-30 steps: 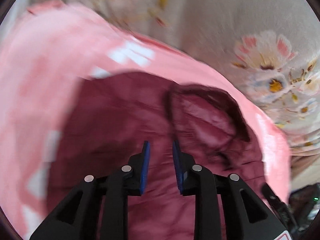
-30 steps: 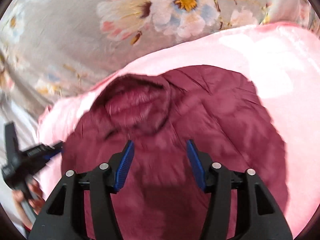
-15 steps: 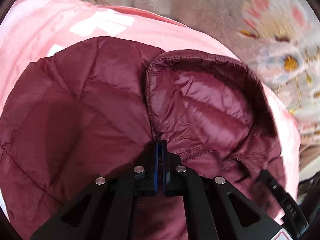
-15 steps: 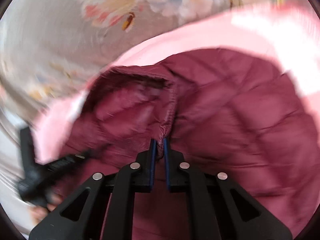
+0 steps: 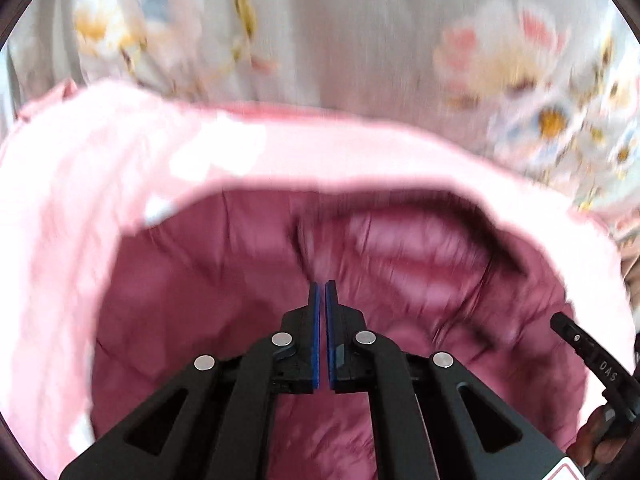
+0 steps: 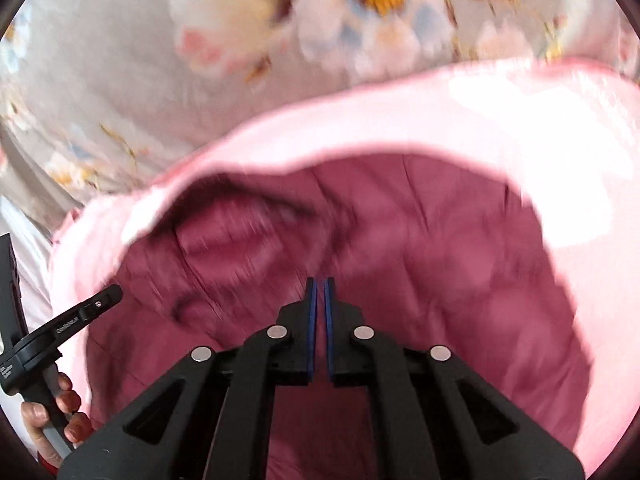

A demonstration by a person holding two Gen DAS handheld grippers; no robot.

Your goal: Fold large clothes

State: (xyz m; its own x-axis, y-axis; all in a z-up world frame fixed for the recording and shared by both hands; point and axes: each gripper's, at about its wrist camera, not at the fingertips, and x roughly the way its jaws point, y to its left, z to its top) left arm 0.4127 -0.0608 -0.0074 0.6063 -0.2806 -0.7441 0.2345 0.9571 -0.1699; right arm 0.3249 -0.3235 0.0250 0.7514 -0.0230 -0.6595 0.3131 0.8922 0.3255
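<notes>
A maroon quilted puffer jacket (image 5: 200, 312) lies collar-up on a pink cloth (image 5: 72, 184); it also shows in the right wrist view (image 6: 460, 288). My left gripper (image 5: 321, 285) is shut on the jacket's collar edge (image 5: 308, 256), where the open lining (image 5: 412, 248) meets the outer shell. My right gripper (image 6: 320, 281) is shut on the collar on the other side, beside the lining (image 6: 240, 240). Both views are motion-blurred, and the fabric between the pads is hardly visible.
The pink cloth (image 6: 540, 120) lies on a floral bedsheet (image 5: 360, 40), also in the right wrist view (image 6: 160, 80). The other gripper's handle shows at the lower right (image 5: 592, 360) and, with the hand holding it, at the lower left (image 6: 60, 332).
Both grippers closed from open onto the jacket's collar a second ago. Since half a second ago they have drawn back with it, and more bedsheet shows above the pink cloth.
</notes>
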